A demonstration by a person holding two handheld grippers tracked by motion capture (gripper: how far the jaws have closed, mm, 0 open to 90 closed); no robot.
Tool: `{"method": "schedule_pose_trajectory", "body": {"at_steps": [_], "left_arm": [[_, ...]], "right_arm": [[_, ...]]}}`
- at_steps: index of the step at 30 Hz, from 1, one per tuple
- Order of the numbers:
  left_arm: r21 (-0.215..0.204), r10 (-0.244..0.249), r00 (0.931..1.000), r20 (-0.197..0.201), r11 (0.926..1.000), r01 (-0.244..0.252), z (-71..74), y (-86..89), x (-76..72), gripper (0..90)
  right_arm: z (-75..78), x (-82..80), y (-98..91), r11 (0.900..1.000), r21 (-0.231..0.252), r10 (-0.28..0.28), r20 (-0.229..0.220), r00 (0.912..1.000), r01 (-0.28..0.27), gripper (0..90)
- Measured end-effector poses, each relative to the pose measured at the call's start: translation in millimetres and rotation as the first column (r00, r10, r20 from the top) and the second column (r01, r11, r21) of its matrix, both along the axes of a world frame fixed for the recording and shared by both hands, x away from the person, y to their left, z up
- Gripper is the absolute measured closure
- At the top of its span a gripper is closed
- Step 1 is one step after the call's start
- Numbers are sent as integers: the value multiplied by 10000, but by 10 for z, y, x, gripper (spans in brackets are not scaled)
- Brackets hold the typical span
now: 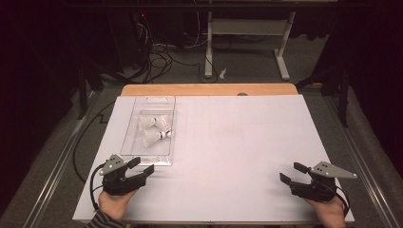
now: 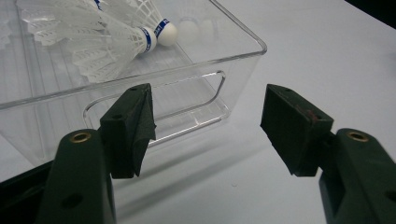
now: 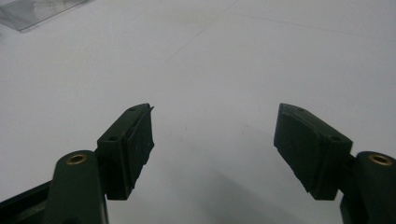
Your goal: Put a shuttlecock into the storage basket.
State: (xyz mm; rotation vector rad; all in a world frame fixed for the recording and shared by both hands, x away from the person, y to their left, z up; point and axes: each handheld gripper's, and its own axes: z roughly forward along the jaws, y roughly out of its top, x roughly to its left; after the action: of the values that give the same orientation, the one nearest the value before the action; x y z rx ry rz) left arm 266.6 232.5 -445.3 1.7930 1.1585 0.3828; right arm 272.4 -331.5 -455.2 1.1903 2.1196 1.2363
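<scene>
Both grippers' jaws wide, empty

No readable text, labels, brand names, numbers or signs in any view. Closest thing to a marking: a plain blue band around the neck of each white feathered shuttlecock [image 2: 105, 44] lying in the clear plastic rectangular tray [image 2: 243, 39], just behind the white rounded cork tip. The band carries no lettering that can be made out. In the high view the shuttlecocks [image 1: 154, 129] are too small to show any print. The white table sheet [image 1: 237, 142] is unmarked apart from faint fold lines.
</scene>
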Motion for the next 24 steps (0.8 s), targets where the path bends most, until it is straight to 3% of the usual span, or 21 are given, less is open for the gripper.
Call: {"method": "schedule_pose_trajectory", "body": {"at_steps": [15,24], "left_arm": [[-270,-63,9997,-254,9996,56,-46,29,3,347],[-189,-134,9985,-527,9997,124,-72,15,26,342]], "right_arm": [[4,-4,-4,10000,-14,-9,71,10000,9,288],[4,-5,-2,10000,-18,2,68,10000,-2,288]]}}
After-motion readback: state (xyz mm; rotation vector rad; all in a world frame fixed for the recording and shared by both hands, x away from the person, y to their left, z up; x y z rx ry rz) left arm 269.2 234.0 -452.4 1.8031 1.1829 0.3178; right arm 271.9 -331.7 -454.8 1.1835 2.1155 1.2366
